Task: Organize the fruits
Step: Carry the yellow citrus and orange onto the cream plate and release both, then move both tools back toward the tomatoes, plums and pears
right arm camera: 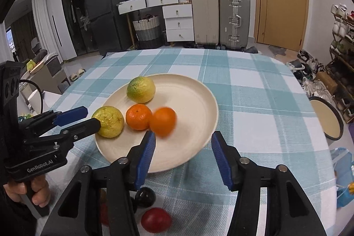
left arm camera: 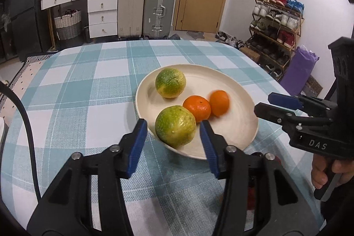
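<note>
Jaws on both grippers stand apart and grip nothing. The left gripper brackets the near green citrus at the plate rim without pressing it. The right gripper hangs over the plate's near edge, the blurred orange just beyond its left pad. Likely trouble: that orange rolling on, nudging the other orange or leaving the plate; a careless pad could tip the plate on the bench. A red fruit lies off the plate.

Right-hand orange motion-blurred — red fruit and dark fruit partly behind gripper arms
</note>
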